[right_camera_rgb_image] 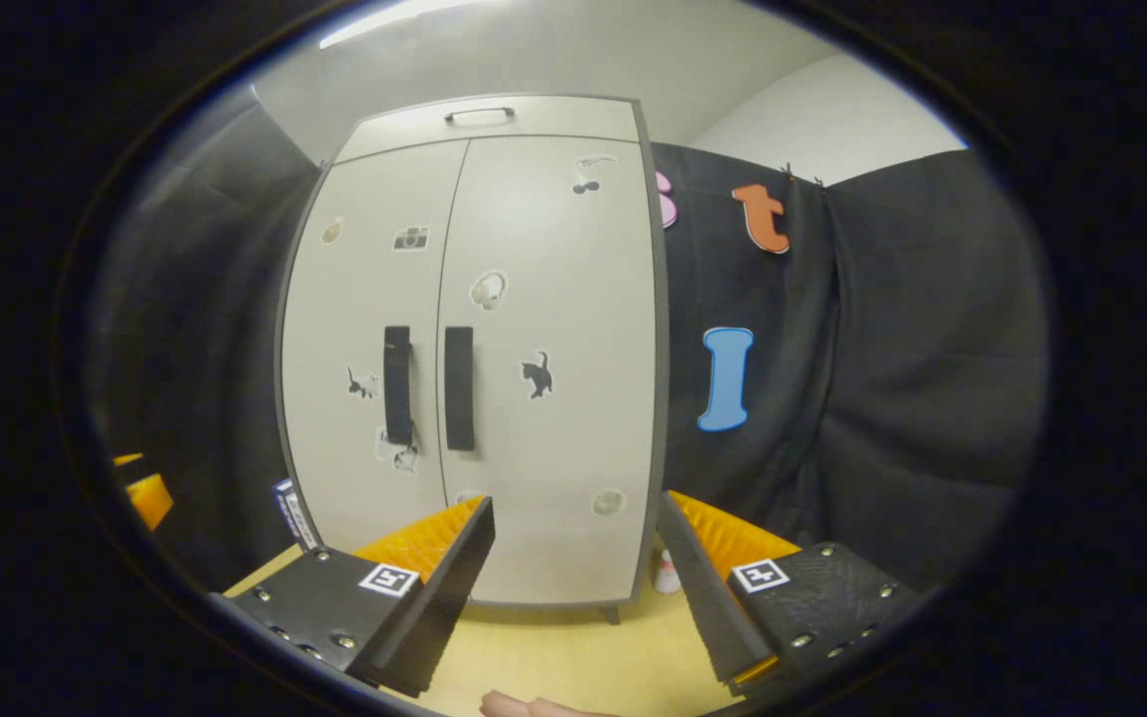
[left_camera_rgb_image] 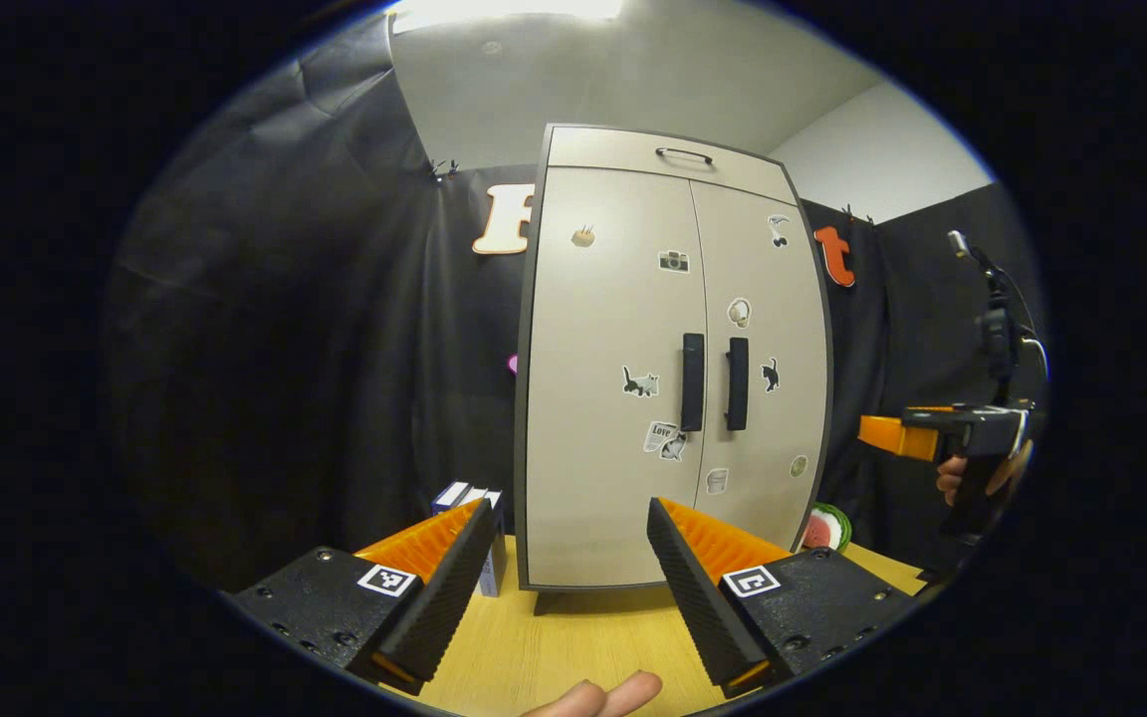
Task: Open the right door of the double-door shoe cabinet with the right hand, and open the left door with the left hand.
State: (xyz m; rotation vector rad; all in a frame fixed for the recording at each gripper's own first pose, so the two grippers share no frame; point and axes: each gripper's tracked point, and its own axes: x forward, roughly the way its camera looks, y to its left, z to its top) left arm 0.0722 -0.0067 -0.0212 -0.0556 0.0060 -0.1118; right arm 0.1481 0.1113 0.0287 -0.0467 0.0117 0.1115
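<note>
Cabinet (left_camera_rgb_image: 673,368) doors closed; both grippers (left_camera_rgb_image: 566,558) (right_camera_rgb_image: 573,558) spread, apart from it; right handle (right_camera_rgb_image: 459,388) likely needs grasping next.

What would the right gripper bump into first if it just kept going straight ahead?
Probably the shoe cabinet's right door, low down and below its black handle. The right gripper has open jaws, with nothing visible between; depth is hard to judge.

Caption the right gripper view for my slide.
Open right gripper faces the closed shoe cabinet, short of the right door's black handle.
</note>
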